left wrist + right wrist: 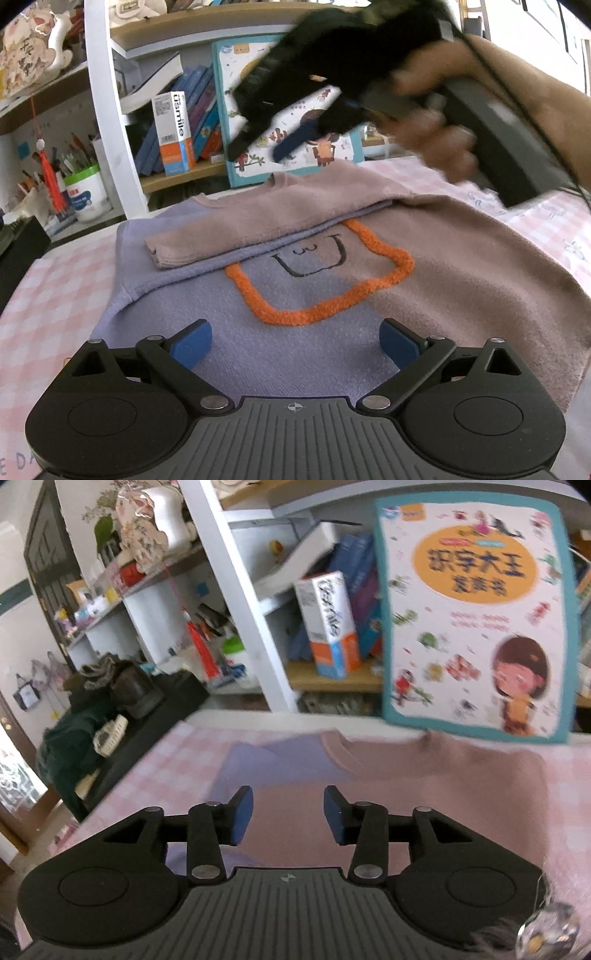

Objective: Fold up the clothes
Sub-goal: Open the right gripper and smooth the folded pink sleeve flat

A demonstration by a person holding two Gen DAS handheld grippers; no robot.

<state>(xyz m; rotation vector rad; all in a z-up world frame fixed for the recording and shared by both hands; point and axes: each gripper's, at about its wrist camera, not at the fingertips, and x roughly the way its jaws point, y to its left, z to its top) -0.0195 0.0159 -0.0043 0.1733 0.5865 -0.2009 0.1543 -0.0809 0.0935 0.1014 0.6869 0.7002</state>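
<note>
Both pairs of fingers stand apart, empty: the left gripper [295, 345] low over the near hem, the right gripper [288, 818] raised above. The sweater [424, 291] lies flat on the checked cloth [48, 295], one sleeve [236, 236] folded across; soft and limp, probably best pinched at the hem corners

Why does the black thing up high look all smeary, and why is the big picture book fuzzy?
In the left wrist view, the right hand-held gripper is smeared by motion blur, while the sweater below looks sharp. In the right wrist view, the whole picture is softly blurred, so the picture book looks fuzzy, and the fisheye lens bends the shelf post.
</note>
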